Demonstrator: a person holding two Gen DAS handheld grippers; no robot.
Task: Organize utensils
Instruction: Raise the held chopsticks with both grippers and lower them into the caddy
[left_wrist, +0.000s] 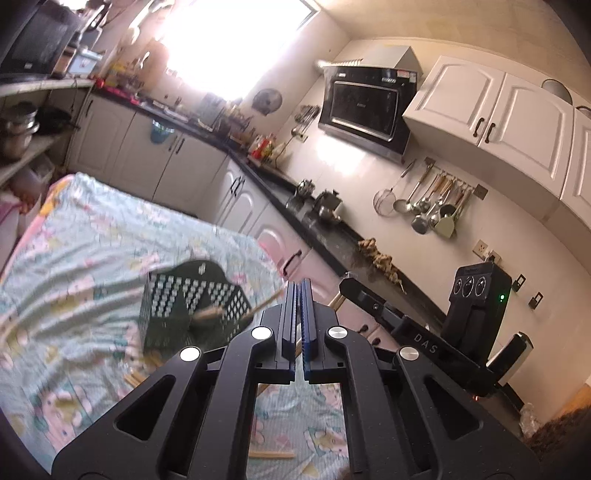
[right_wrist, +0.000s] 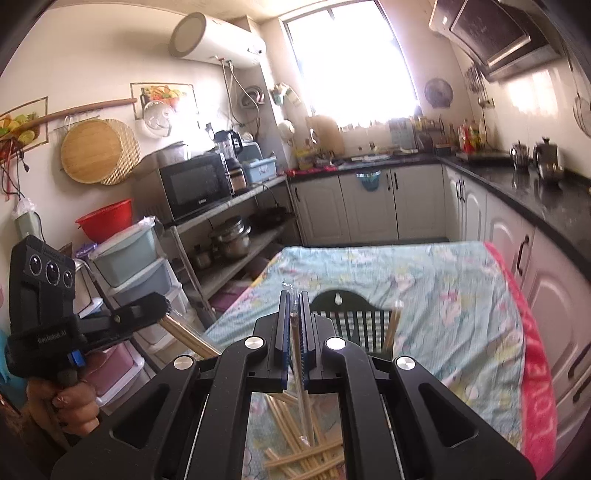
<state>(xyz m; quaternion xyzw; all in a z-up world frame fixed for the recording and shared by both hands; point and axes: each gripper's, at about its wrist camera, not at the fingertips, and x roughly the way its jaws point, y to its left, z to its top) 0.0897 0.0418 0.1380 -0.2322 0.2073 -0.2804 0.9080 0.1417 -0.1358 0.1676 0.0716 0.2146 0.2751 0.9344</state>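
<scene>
My left gripper (left_wrist: 298, 291) is shut. A thin wooden chopstick (left_wrist: 266, 301) sticks out sideways from its jaws. In the right wrist view the left gripper (right_wrist: 163, 308) is at the left in a person's hand, with the chopsticks (right_wrist: 188, 336) jutting from its fingers. My right gripper (right_wrist: 294, 300) is shut on a plastic-wrapped chopstick (right_wrist: 296, 343) that runs lengthwise between its pads. Ahead on the table stands a dark green perforated basket (right_wrist: 351, 314) (left_wrist: 192, 295) with chopsticks (right_wrist: 392, 325) upright in it. A pile of loose chopsticks (right_wrist: 303, 456) lies under the right gripper. The right gripper (left_wrist: 346, 285) is beside the left.
The table wears a floral cloth (right_wrist: 443, 288) with a pink edge. White cabinets under a black counter (right_wrist: 535, 192) run along the right and far wall. A shelf with a microwave (right_wrist: 195, 184) and plastic drawers (right_wrist: 136, 266) stand at the left. Stray chopsticks (left_wrist: 271, 455) lie on the cloth.
</scene>
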